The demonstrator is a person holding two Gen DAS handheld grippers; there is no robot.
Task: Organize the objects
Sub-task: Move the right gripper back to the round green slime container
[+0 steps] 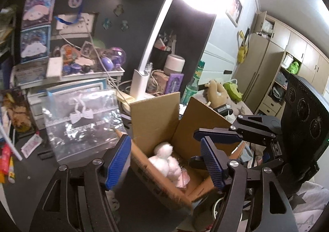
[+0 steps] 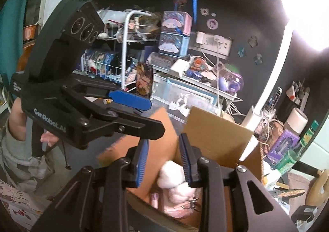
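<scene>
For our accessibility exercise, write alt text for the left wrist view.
An open brown cardboard box holds a fluffy white plush toy, framed by the open left gripper. The right gripper reaches in from the right, and a clear zip bag stands left.

White lettering reading "GenRoboLAI" ran along the black body of the left gripper (image 2: 131, 108), seen from the right wrist. Printing on the cardboard box (image 1: 156, 186) was too blurred to read.
</scene>
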